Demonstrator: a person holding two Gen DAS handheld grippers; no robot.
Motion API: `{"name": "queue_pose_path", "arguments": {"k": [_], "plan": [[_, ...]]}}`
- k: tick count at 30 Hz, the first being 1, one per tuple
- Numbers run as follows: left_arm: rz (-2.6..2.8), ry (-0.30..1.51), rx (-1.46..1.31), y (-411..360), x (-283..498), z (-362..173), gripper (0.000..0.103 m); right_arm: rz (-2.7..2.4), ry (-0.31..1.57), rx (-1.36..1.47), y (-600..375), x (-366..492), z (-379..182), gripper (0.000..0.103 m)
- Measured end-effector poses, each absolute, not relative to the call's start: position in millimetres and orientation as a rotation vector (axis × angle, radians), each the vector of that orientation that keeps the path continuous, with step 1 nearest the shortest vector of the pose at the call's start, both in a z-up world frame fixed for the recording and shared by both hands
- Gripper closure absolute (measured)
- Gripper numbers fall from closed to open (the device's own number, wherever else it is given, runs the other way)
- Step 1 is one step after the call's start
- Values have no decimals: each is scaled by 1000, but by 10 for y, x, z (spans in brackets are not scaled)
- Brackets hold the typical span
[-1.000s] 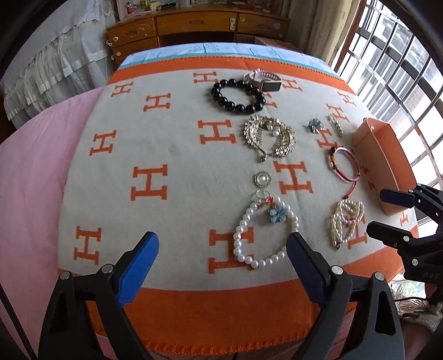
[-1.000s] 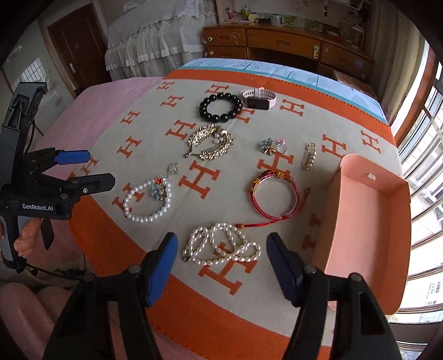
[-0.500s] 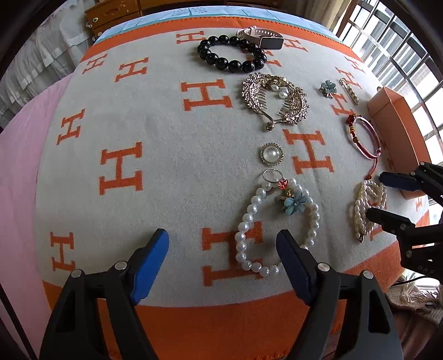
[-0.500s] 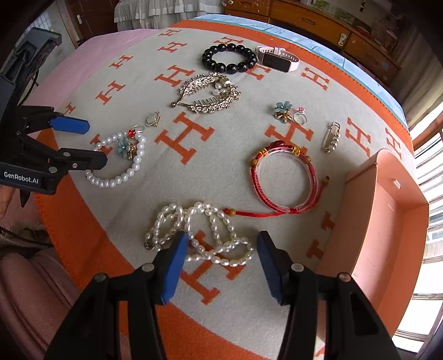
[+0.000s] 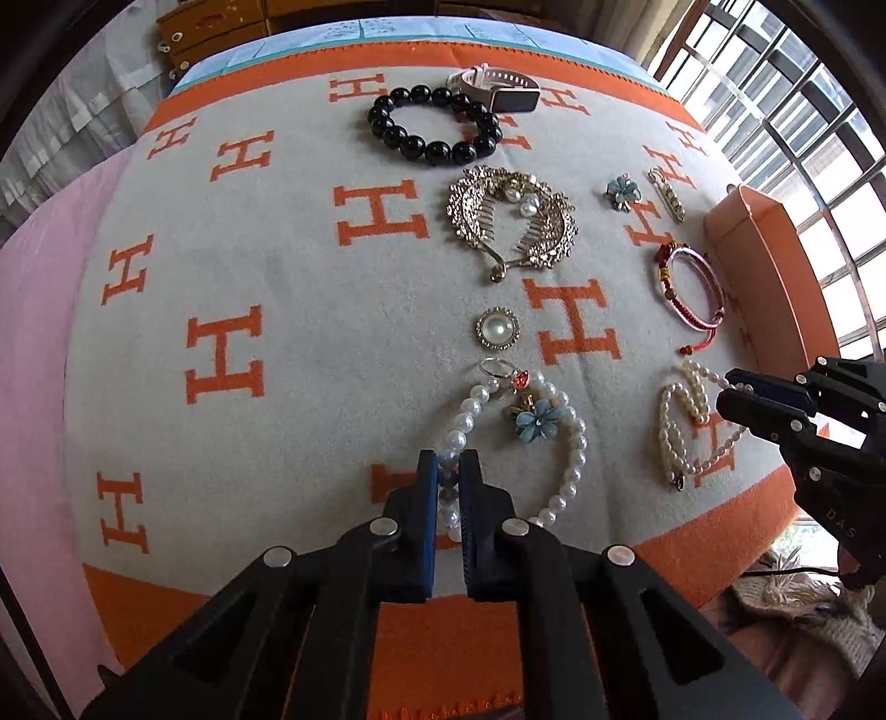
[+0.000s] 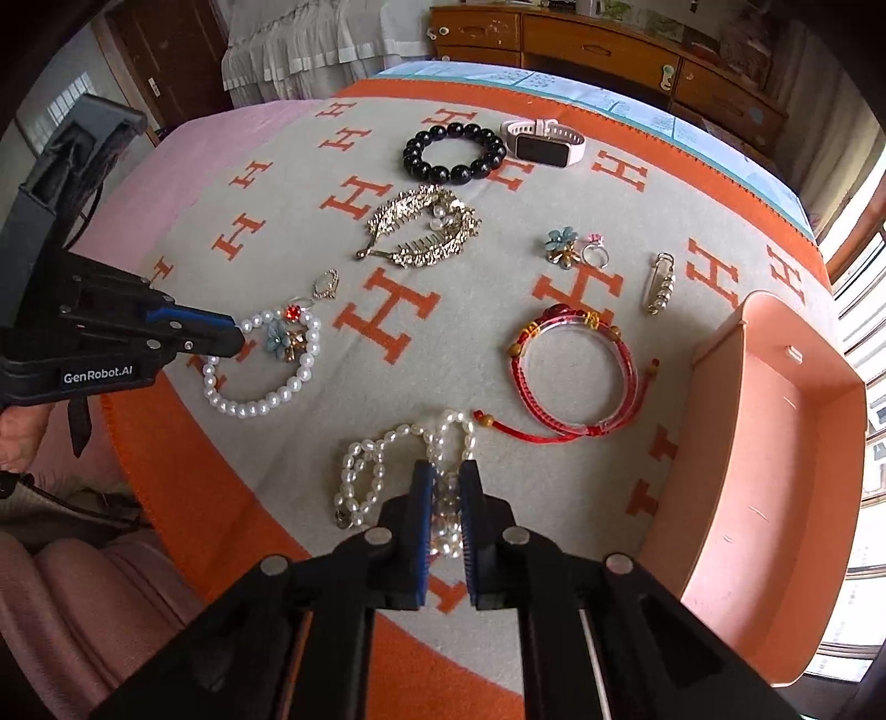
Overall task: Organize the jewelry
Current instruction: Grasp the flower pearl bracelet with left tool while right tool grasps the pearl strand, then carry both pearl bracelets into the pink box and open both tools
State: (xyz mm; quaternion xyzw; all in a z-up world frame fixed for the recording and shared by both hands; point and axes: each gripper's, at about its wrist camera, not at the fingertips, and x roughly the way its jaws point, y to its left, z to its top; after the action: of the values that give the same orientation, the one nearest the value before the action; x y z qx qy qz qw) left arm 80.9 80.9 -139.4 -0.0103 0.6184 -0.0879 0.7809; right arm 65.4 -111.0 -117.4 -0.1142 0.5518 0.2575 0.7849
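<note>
Both tongs are clamped on pearls. Left tongs [image 5: 448, 471] have their blue pads drawn narrow on the near-left side of the round pearl bracelet [image 5: 576, 443], a bead pinched between them; that bracelet lies on the H-patterned blanket [image 5: 277, 249] with a blue flower charm [image 5: 536, 419] inside its loop. Right tongs [image 6: 447, 487] are likewise nearly closed, gripping a bunched stretch of the small-pearl strand [image 6: 360, 471], which coils in loops on the blanket near its orange border.

From the right wrist view, the red cord bracelet [image 6: 576, 376] lies just beyond and to the right of the strand, its knotted tail trailing toward the pearls. The pink tray [image 6: 775, 443] stands on the right edge of the blanket, well clear of both tongs. A pearl safety pin [image 6: 659, 285] rests between the red bracelet and the far border, with a small flower brooch [image 6: 562, 249] and a ring [image 6: 595, 252] just beside each other to its left.

Farther back sit the gold leaf hair comb [image 5: 512, 224], the black bead bracelet [image 5: 434, 124] and the pink smart band [image 5: 498, 91], the last two touching. A round pearl brooch [image 5: 497, 329] lies between the comb and the round pearl bracelet, and a thin ring [image 5: 494, 366] rests at that bracelet's far end. The blanket covers a bed, with a wooden dresser [image 6: 598, 50] behind it.
</note>
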Motion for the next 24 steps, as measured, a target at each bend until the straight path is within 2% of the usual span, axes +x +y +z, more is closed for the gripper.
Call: {"name": "queue_pose_path", "arguments": {"k": [16,24], "plan": [[-284,1023,-34,678,558,-72,98,553,893,-12,-1456,536,-176,95],[-376,911,26,226,546,436,98,471,749,71,-1854,476,295,95]]}}
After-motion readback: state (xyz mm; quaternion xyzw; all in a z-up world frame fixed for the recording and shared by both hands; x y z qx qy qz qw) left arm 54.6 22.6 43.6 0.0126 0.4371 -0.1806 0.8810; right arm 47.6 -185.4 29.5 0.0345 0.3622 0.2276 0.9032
